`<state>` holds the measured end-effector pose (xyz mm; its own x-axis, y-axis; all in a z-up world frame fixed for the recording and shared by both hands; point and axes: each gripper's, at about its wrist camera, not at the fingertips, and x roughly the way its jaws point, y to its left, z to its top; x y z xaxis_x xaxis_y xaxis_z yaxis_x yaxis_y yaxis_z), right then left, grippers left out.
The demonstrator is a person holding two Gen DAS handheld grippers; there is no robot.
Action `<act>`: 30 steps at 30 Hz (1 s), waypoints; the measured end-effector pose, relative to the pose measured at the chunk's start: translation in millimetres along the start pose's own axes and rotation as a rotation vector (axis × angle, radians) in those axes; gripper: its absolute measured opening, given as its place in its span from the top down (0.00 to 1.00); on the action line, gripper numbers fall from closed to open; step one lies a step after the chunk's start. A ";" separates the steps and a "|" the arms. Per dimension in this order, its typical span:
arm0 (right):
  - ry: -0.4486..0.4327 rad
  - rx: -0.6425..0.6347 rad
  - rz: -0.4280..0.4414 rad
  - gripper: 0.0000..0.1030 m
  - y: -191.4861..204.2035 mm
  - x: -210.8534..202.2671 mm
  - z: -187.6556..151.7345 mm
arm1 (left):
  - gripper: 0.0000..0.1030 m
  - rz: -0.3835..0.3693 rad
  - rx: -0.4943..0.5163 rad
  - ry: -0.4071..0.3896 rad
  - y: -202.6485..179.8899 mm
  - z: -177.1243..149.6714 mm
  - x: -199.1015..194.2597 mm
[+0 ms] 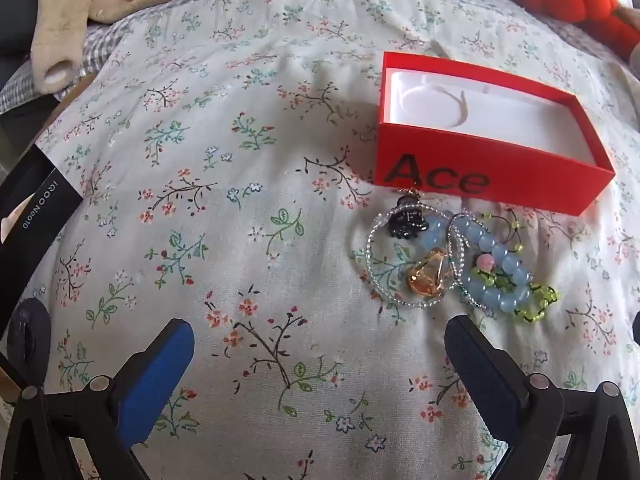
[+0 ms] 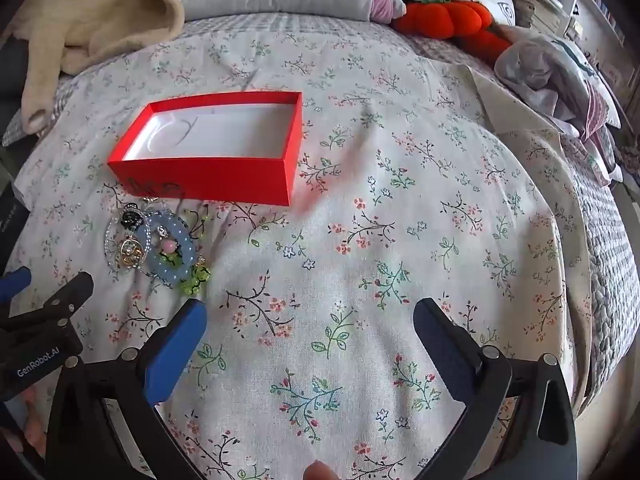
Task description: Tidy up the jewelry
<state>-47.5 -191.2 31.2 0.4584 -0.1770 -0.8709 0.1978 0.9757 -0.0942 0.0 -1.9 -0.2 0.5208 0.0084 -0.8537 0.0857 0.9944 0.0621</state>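
Nothing picked yet by the look of it: red box (image 1: 480, 176) sits open on the floral sheet (image 1: 240, 200), white liner bare, all jewelry (image 1: 456, 260) in one tangled pile touching the box's near wall. Left gripper (image 1: 320, 356) jaws spread wide, holding nothing; pile is just ahead and off to its right-finger side, near that fingertip but not between the fingers. Right gripper (image 2: 310, 332) also wide and empty; from its view the pile (image 2: 156, 244) lies ahead-left, beyond its blue finger, box (image 2: 212, 176) behind it. Step looks like first pick. Left is closer: shift right so one piece, say the blue bead bracelet (image 1: 496, 264), sits between the fingers, close, lift, drop in box. Risk: strands are interlaced with the amber clip (image 1: 428, 276) and black clip (image 1: 406, 218), so a grab may drag the whole clump.
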 end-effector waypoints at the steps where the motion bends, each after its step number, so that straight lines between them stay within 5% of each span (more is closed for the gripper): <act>1: 0.004 0.002 0.000 0.00 0.5 1.5 -0.3 | 0.00 -0.056 -0.026 0.003 3.6 -0.1 0.5; 30: -0.005 0.036 0.013 0.00 2.0 1.0 -4.8 | 0.00 -0.032 0.000 -0.036 -5.6 -0.4 -13.4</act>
<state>-50.8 -188.8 27.8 0.4657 -0.1654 -0.8694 0.2228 0.9726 -0.0656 -7.8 -7.5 10.8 0.5480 -0.0275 -0.8360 0.1028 0.9941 0.0347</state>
